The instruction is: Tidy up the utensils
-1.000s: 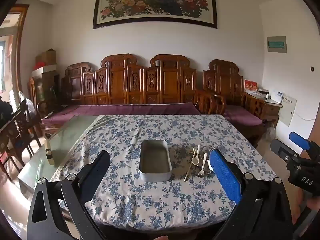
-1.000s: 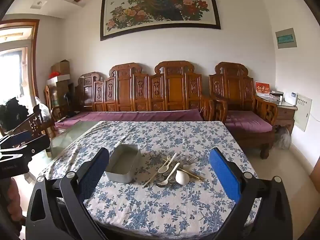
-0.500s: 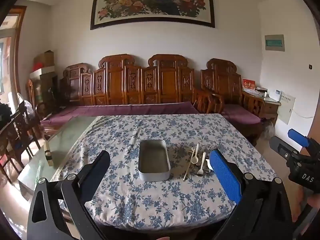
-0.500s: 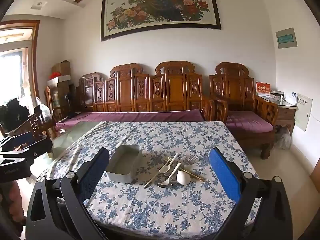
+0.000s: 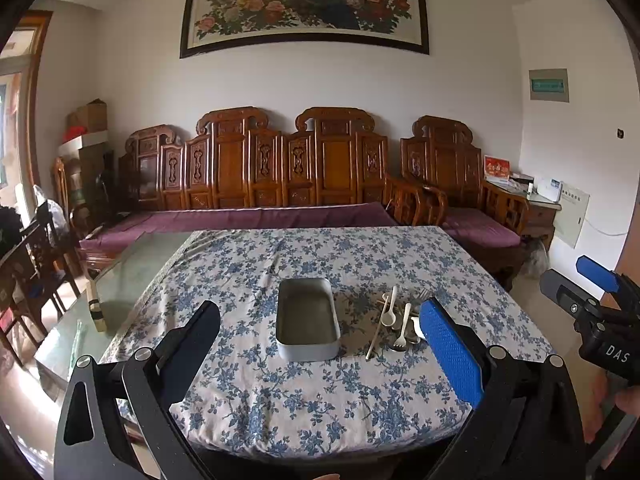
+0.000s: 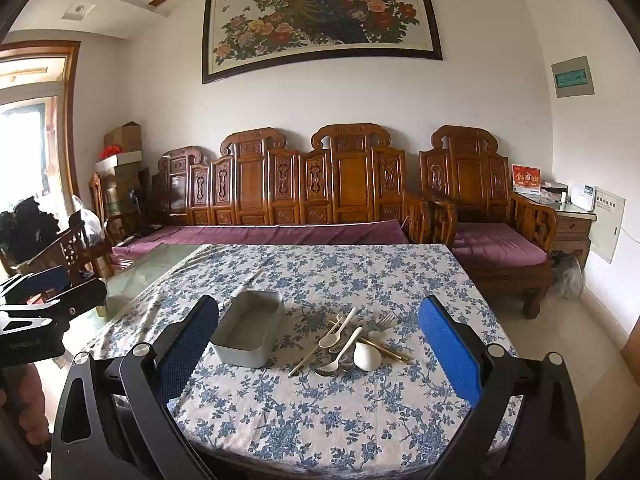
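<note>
Left hand-held gripper: jaws wide apart, nothing between them, hanging off the near edge of the desk.
Right hand-held gripper: same story, jaws spread, carrying nothing, also back at the near edge.
Tin tray: empty, around mid-desk, its long axis running from the near edge towards the far edge.
Utensil pile: just beside the tray on its right — white spoons, chopsticks, a fork, all criss-crossed and touching.
Pointing: in the right view the spoon handles slant up towards the far right corner, bowls nearer us; the chopsticks lie across them.
Risk: it's a tangle! Pinching one piece could drag or flip its neighbours, likely scattering them over the cloth.
Risk two: thin chopsticks lying flat on soft cloth could slip out of the pads.
</note>
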A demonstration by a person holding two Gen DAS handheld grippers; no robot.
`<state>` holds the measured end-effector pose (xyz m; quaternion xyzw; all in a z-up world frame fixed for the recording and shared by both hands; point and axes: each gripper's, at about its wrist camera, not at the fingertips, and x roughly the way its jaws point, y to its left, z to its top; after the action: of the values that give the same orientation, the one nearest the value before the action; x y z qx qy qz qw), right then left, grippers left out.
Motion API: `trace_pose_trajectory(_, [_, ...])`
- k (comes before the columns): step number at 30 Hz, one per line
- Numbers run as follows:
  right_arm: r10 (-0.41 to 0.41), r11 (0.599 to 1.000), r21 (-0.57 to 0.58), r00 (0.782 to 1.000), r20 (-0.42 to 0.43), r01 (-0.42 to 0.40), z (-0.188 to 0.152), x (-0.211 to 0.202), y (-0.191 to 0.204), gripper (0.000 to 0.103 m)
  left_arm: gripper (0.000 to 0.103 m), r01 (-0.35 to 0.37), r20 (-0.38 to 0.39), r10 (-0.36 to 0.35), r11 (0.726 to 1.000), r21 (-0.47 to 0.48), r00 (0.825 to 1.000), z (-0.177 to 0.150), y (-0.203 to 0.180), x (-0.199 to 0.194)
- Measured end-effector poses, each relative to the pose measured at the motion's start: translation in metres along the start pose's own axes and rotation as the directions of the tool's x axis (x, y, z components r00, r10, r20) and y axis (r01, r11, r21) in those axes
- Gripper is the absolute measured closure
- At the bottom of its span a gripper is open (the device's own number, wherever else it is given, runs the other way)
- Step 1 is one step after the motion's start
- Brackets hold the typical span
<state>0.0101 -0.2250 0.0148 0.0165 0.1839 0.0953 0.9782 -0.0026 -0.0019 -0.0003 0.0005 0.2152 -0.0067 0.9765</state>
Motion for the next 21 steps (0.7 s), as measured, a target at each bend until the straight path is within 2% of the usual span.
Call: trace_pose_trajectory(21, [-0.001,1.0,-0.001,1.0,0.007,0.001,0.0054,-0.003,0.0009,0.002,0.006,0.011,0.009,-0.011,1.0,0.004,1.0,0.0052,0.0001,-0.0037])
